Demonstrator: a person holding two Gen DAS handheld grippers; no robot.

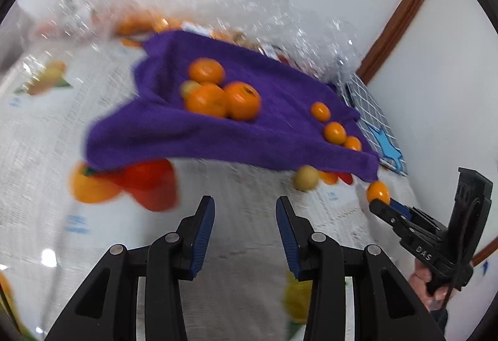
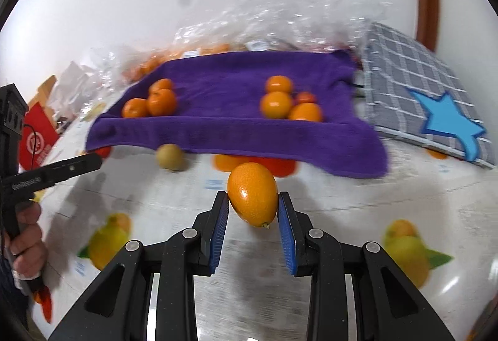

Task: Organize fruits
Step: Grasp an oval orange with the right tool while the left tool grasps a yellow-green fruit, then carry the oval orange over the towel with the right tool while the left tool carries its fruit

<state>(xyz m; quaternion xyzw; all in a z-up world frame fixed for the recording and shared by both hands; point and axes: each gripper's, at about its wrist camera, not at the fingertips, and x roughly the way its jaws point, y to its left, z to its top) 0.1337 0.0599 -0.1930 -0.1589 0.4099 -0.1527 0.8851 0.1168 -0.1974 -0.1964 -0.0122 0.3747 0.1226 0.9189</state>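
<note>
Kumquat (image 2: pixel 252 194) sits clamped between the blue pads of the right gripper (image 2: pixel 253 227), above the tablecloth (image 2: pixel 342 216) and just before the purple towel (image 2: pixel 224 123). Two groups of oranges (image 2: pixel 280 104) lie on that towel. Left gripper (image 1: pixel 246 235) has its fingers apart, holding nothing.

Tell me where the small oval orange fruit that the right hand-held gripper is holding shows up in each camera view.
Left wrist view: oval orange fruit at far right, at the tip of the right hand-held gripper.
Right wrist view: oval orange fruit at lower center, clamped between the blue pads.
Shared landmark: the purple towel, just beyond the fruit.
</note>
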